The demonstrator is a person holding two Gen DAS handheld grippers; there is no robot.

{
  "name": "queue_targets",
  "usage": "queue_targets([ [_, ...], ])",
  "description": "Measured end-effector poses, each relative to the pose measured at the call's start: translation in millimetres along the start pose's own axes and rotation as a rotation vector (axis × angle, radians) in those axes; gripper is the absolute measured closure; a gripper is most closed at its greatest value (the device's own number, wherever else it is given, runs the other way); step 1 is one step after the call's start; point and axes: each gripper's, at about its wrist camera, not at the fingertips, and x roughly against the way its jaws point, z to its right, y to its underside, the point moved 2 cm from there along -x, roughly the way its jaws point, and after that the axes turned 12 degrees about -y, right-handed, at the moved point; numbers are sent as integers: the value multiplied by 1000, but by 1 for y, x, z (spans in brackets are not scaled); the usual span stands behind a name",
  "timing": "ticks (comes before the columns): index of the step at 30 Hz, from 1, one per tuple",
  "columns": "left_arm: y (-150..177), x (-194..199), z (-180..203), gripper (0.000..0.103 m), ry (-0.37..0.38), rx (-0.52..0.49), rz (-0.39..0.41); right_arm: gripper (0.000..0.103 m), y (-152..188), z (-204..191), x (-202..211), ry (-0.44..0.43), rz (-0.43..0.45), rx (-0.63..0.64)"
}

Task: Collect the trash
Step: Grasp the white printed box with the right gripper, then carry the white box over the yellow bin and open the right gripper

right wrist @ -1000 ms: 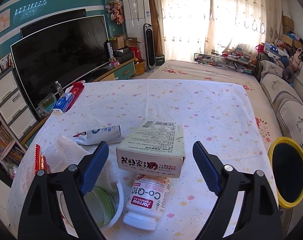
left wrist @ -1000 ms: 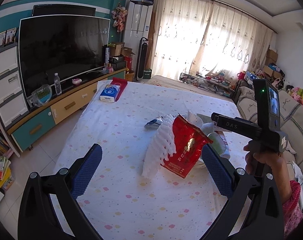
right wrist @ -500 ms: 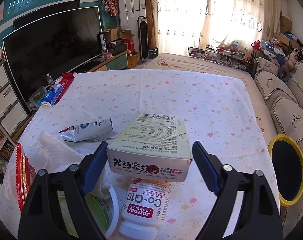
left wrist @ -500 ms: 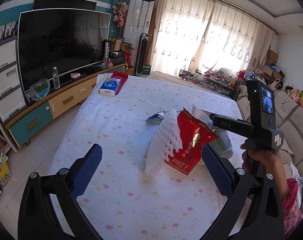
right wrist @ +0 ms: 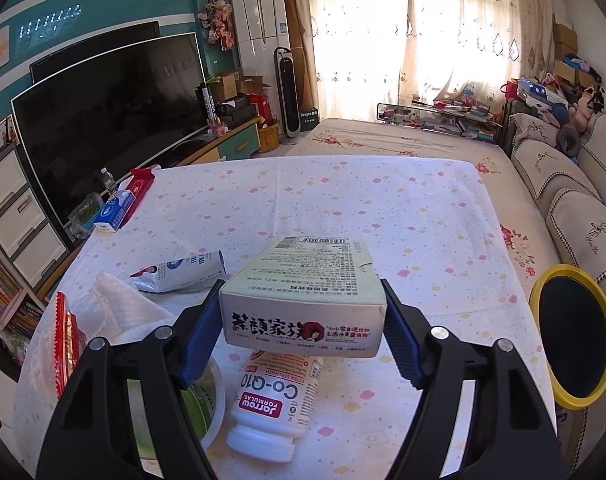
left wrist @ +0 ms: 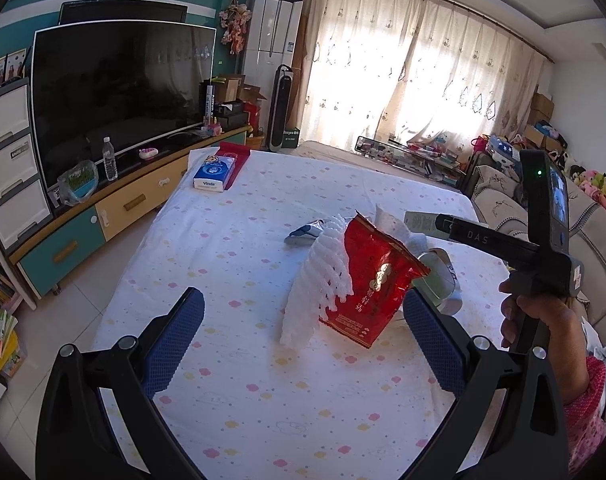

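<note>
Dotted white tablecloth (right wrist: 343, 200), dark television (left wrist: 119, 92), sunlit curtains (left wrist: 423, 80)

Both grippers shared one build. The left gripper (left wrist: 303, 332) had two matte black arms spreading in a V, each with a pair of round silver screw heads set just behind its finger. The fingers (left wrist: 174, 340) wore dark blue pads with a fine mesh texture. The right gripper (right wrist: 301, 332) had the same black arms, silver screws and blue pads (right wrist: 199, 332). Seen from the left wrist, its black bar bore pale letters reading DAS, and above that bar stood a dark camera block with a small green light and a lit screen. The hand (left wrist: 543, 320) below the bar emerged from a pink patterned sleeve (left wrist: 587, 412).
</note>
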Motion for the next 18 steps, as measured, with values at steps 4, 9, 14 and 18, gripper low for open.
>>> queue_targets([
  [4, 0, 0, 3, 5, 1, -4, -1, 34, -2, 4, 16, -3, 31, -4],
  [9, 0, 1, 7, 5, 4, -15, 3, 34, -4, 13, 33, 4, 66, -16],
  [14, -1, 3, 14, 5, 6, -28, 5, 34, -5, 34, 51, 33, 96, -40],
  [18, 0, 3, 21, 5, 10, -41, 1, 34, -3, 57, 64, 76, 117, -64],
])
